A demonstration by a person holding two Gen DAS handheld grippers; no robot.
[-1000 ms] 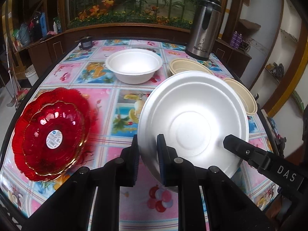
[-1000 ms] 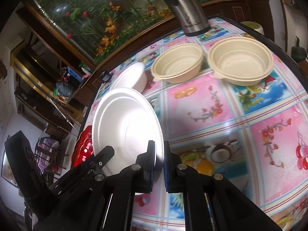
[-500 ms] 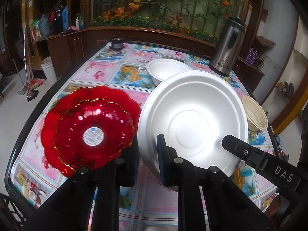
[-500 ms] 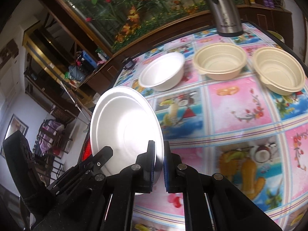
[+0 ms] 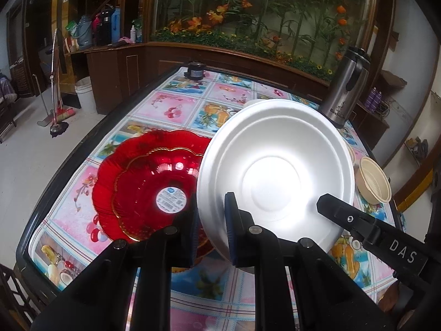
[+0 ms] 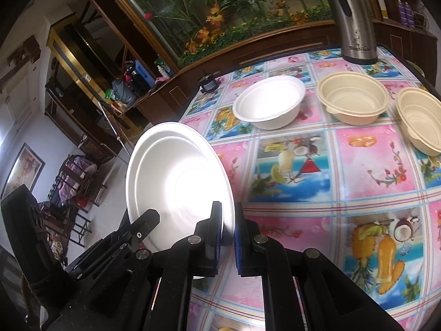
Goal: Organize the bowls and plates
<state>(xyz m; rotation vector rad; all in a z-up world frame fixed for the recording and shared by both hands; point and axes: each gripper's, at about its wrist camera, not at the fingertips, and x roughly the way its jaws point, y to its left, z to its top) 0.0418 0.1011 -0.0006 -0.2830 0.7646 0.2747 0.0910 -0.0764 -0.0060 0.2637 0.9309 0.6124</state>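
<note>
1. Fruit-print table (image 5: 154, 104), planter wall behind.
2. White plate (image 5: 275, 176): held tilted in the air, overlapping the red plates (image 5: 148, 184) on their kettle side.
3. Left tool (image 5: 210, 229) and right tool (image 6: 228, 230): both clamped on its rim.
4. Step: carrying it to the stack. Next: level, lower onto the red plates, unclamp.
5. White bowl (image 6: 268, 104), cream bowls (image 6: 352, 96): beyond, unsorted.

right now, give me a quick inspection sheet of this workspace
surface: table under a fruit-print cloth.
job's things: white plate held off the table; red plates stacked; white bowl; two cream bowls.
clutter: steel flask; small black object.
grippers: left gripper and right gripper each clamp the white plate's rim.
cables: nothing seen.
surroundings: wooden cabinets, flower display, white bucket, mop.
</note>
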